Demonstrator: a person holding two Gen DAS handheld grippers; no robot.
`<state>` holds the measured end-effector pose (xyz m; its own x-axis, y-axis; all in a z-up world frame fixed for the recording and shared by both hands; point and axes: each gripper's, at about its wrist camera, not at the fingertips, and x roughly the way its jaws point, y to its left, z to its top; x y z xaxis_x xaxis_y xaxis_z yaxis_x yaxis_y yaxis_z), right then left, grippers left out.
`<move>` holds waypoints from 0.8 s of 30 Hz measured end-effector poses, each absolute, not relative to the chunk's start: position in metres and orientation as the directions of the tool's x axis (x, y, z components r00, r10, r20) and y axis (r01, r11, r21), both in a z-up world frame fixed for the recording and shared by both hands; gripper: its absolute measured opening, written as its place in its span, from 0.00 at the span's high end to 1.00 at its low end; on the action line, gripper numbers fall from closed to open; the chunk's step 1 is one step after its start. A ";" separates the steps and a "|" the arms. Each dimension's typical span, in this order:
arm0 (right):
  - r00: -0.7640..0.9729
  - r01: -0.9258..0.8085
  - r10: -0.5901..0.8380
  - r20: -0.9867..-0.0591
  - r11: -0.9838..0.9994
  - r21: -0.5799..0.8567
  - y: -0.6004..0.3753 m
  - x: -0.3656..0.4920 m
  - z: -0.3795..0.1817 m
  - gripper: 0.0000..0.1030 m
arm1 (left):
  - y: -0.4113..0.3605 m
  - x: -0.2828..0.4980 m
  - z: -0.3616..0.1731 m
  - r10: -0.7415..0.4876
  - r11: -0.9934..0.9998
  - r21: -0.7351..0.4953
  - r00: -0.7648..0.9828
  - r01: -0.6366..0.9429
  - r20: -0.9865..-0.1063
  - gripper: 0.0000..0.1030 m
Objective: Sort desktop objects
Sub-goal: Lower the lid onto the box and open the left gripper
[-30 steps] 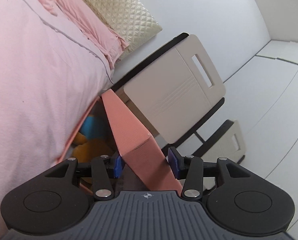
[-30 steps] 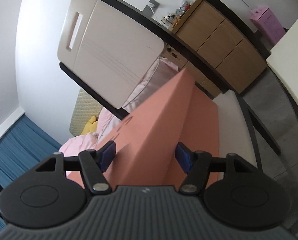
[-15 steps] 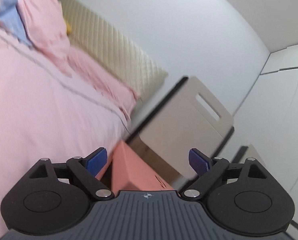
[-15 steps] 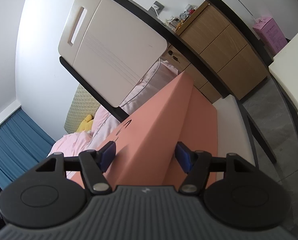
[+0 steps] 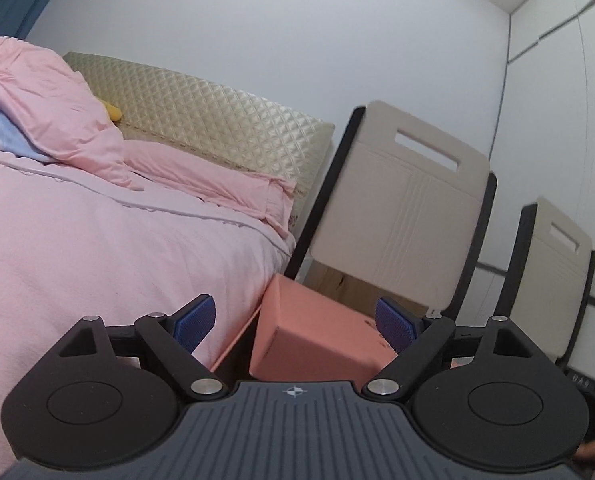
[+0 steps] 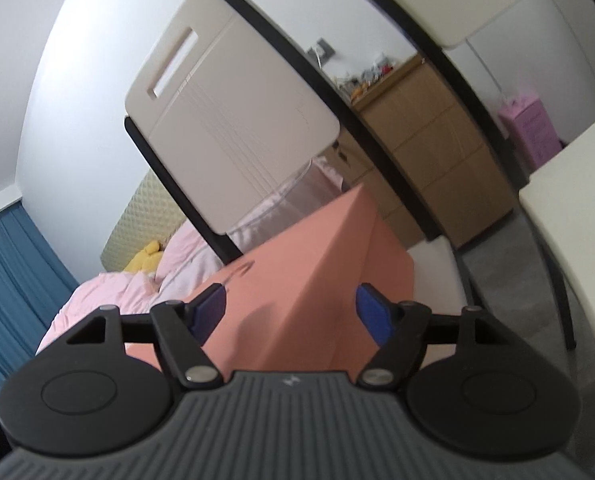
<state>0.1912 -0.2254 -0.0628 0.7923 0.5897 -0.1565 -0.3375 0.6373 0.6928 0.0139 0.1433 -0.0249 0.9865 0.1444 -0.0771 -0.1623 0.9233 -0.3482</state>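
Observation:
A salmon-pink box fills the space between the blue pads of my right gripper, which is shut on it and holds it up in the air, tilted. In the left wrist view the same box lies below and between the pads of my left gripper, whose jaws stand wide apart and do not touch it.
A bed with pink bedding and a quilted cream headboard is at the left. Two beige chair backs stand to the right. A wooden drawer unit and a white table edge are at the right.
My left gripper let go of the pink box, opened wide and swung level. My right gripper keeps its hold on the box and has turned a little.

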 end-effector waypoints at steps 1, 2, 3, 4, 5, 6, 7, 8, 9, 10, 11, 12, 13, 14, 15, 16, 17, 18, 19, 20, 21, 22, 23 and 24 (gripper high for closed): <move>0.801 -0.331 0.579 -0.153 0.642 0.692 -0.226 0.188 -0.062 0.30 | 0.142 0.016 -0.026 0.134 0.925 -0.346 0.987 -0.155 -0.084 0.15; 0.807 -0.327 0.571 -0.151 0.644 0.691 -0.227 0.186 -0.062 0.30 | 0.142 0.017 -0.027 0.117 0.925 -0.351 0.989 -0.141 -0.089 0.16; 0.810 -0.326 0.567 -0.147 0.645 0.692 -0.227 0.183 -0.061 0.30 | 0.142 0.019 -0.027 0.101 0.925 -0.357 0.990 -0.128 -0.094 0.16; 0.813 -0.326 0.564 -0.143 0.645 0.691 -0.228 0.180 -0.061 0.31 | 0.143 0.021 -0.028 0.093 0.925 -0.360 0.990 -0.124 -0.104 0.18; 0.819 -0.323 0.556 -0.142 0.651 0.687 -0.229 0.177 -0.059 0.31 | 0.143 0.023 -0.029 0.091 0.924 -0.361 0.989 -0.128 -0.117 0.22; 0.826 -0.320 0.546 -0.141 0.660 0.680 -0.229 0.174 -0.058 0.33 | 0.143 0.026 -0.030 0.089 0.923 -0.362 0.988 -0.131 -0.130 0.23; 0.830 -0.323 0.541 -0.135 0.663 0.675 -0.230 0.171 -0.056 0.35 | 0.143 0.029 -0.031 0.087 0.922 -0.364 0.986 -0.134 -0.143 0.25; 0.831 -0.326 0.542 -0.129 0.662 0.675 -0.231 0.169 -0.056 0.35 | 0.144 0.030 -0.031 0.088 0.920 -0.367 0.985 -0.136 -0.146 0.25; 0.830 -0.328 0.543 -0.126 0.659 0.677 -0.231 0.167 -0.056 0.35 | 0.145 0.031 -0.031 0.090 0.918 -0.372 0.986 -0.138 -0.143 0.25; 0.828 -0.326 0.545 -0.132 0.659 0.678 -0.231 0.166 -0.056 0.36 | 0.146 0.031 -0.030 0.093 0.916 -0.376 0.986 -0.140 -0.139 0.25; 0.825 -0.320 0.547 -0.144 0.660 0.680 -0.230 0.167 -0.057 0.36 | 0.147 0.032 -0.029 0.096 0.914 -0.381 0.986 -0.142 -0.136 0.25; 0.821 -0.314 0.550 -0.153 0.659 0.684 -0.229 0.167 -0.059 0.37 | 0.148 0.034 -0.028 0.098 0.912 -0.385 0.985 -0.145 -0.139 0.25; 0.817 -0.311 0.555 -0.159 0.655 0.689 -0.228 0.168 -0.061 0.38 | 0.150 0.038 -0.027 0.099 0.910 -0.388 0.984 -0.149 -0.146 0.25; 0.812 -0.312 0.561 -0.161 0.651 0.692 -0.226 0.169 -0.062 0.38 | 0.151 0.042 -0.026 0.100 0.907 -0.392 0.983 -0.154 -0.156 0.25; 0.806 -0.318 0.569 -0.164 0.649 0.691 -0.224 0.169 -0.062 0.38 | 0.153 0.045 -0.026 0.100 0.905 -0.396 0.981 -0.159 -0.164 0.25; 0.802 -0.322 0.574 -0.168 0.651 0.687 -0.221 0.170 -0.063 0.38 | 0.155 0.048 -0.026 0.101 0.902 -0.400 0.980 -0.164 -0.173 0.25; 0.804 -0.323 0.569 -0.175 0.664 0.674 -0.218 0.169 -0.062 0.38 | 0.157 0.051 -0.026 0.104 0.898 -0.405 0.978 -0.170 -0.181 0.25; 0.805 -0.331 0.566 -0.180 0.679 0.655 -0.214 0.169 -0.061 0.38 | 0.159 0.052 -0.026 0.108 0.895 -0.409 0.977 -0.176 -0.185 0.25; 0.808 -0.343 0.562 -0.178 0.694 0.633 -0.211 0.168 -0.059 0.40 | 0.160 0.053 -0.026 0.112 0.893 -0.412 0.976 -0.182 -0.187 0.25; 0.811 -0.356 0.558 -0.175 0.709 0.609 -0.207 0.166 -0.057 0.41 | 0.162 0.054 -0.026 0.117 0.890 -0.415 0.975 -0.187 -0.190 0.26; 0.812 -0.370 0.558 -0.172 0.720 0.586 -0.203 0.165 -0.056 0.43 | 0.164 0.054 -0.026 0.121 0.888 -0.418 0.974 -0.193 -0.192 0.26; 0.812 -0.382 0.558 -0.170 0.730 0.567 -0.198 0.162 -0.055 0.43 | 0.164 0.054 -0.026 0.124 0.890 -0.410 0.973 -0.197 -0.196 0.28; 0.814 -0.388 0.556 -0.169 0.737 0.553 -0.195 0.160 -0.054 0.43 | 0.163 0.055 -0.026 0.126 0.897 -0.395 0.971 -0.199 -0.202 0.29; 0.815 -0.391 0.554 -0.167 0.740 0.547 -0.194 0.159 -0.054 0.43 | 0.162 0.055 -0.026 0.129 0.903 -0.379 0.970 -0.201 -0.207 0.29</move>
<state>0.1589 -0.1935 -0.0541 0.8155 0.5542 -0.1667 -0.3912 0.7401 0.5470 0.0547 0.1621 -0.0259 0.9697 0.1288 -0.2074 -0.2011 0.9031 -0.3794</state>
